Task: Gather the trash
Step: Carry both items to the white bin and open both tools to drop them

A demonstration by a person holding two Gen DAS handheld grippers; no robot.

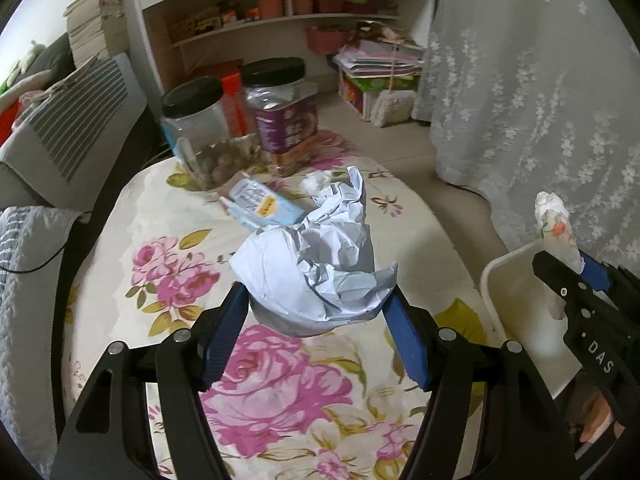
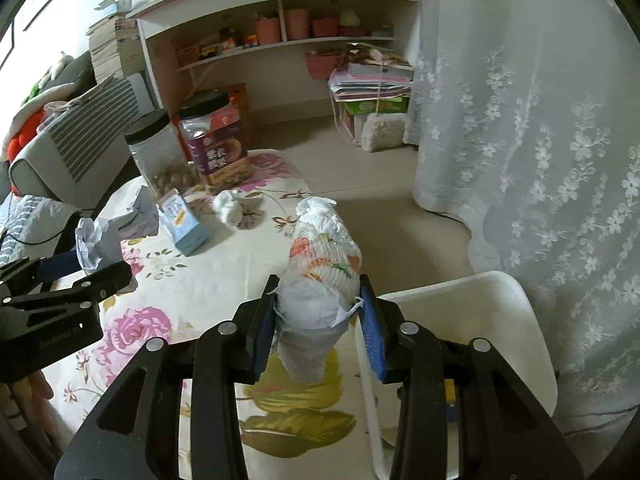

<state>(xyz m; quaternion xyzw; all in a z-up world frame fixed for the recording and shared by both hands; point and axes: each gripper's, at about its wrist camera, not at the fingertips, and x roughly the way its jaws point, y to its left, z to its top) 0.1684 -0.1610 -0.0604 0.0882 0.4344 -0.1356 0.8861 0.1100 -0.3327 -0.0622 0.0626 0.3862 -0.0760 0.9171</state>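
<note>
Left gripper (image 1: 318,300): clamped on the paper wad (image 1: 316,264), one blue pad on each side of it; seen side-on from the right wrist (image 2: 76,272) with the wad sticking out ahead of its fingers.
Paper wad: white and grey, crumpled, fills the gap between the left fingers; whether its underside touches the cloth cannot be told.
Right gripper (image 2: 318,306): pinching the diaper (image 2: 324,268) across its lower part; the patterned end rises forward past the fingertips.
Diaper: rolled, white with an orange-and-green floral print; also in the left view (image 1: 554,220), far right, held above the bin (image 1: 516,308).
Bin: white, just right of the right gripper; its rim (image 2: 460,284) sits beside the right finger, at the table's edge.
Tablecloth (image 1: 280,376): cream with pink roses, spread under both grippers.
Ahead of left gripper: a small blue carton (image 1: 264,204) lying just beyond the wad; a tissue ball (image 1: 316,180) past that, to the right.
Ahead-left of right gripper: the same carton (image 2: 184,224) and tissue ball (image 2: 230,206), well apart from the diaper.
Far end of table: clear jar (image 1: 196,128) with black lid, round brown things inside; purple-labelled jar (image 1: 284,112) just right of it, also black-lidded.
Beyond: shelf (image 1: 280,12) against the wall; lace curtain (image 1: 532,92) to the right.
</note>
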